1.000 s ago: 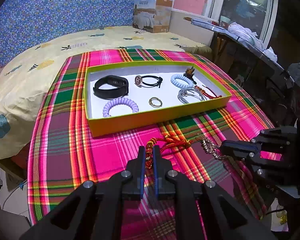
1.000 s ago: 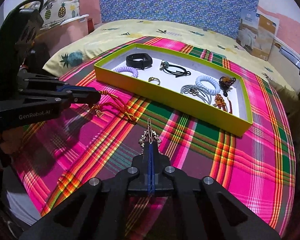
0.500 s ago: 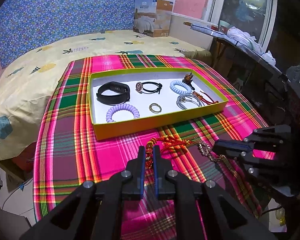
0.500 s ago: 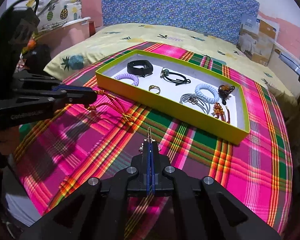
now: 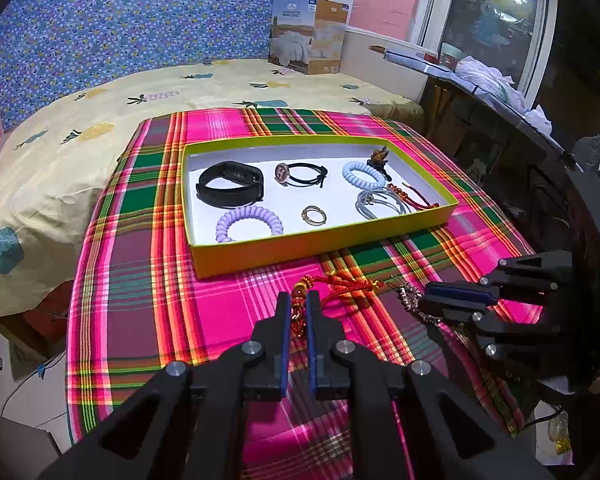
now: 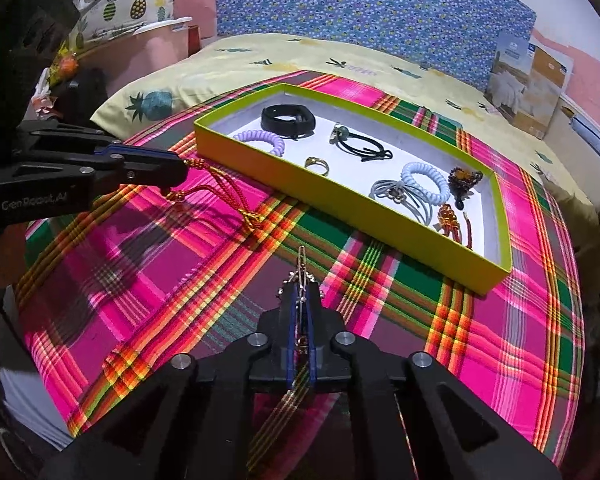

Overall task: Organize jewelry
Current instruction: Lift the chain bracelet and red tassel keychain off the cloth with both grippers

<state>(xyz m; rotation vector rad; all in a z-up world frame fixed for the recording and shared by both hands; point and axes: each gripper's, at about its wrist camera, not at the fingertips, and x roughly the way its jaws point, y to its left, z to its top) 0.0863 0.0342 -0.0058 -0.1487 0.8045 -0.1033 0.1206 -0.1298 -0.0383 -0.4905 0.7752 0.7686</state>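
Left wrist view: yellow tray edge near red cord bracelet.

The tray sits on the cloth — bracelets inside, the bed behind.

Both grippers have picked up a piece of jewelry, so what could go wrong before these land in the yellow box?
The red cord bracelet dangles loose from the left gripper, so it might catch on the yellow box wall. The metal chain sits thinly pinched in the right gripper and could slip. Both hang close together and may tangle.
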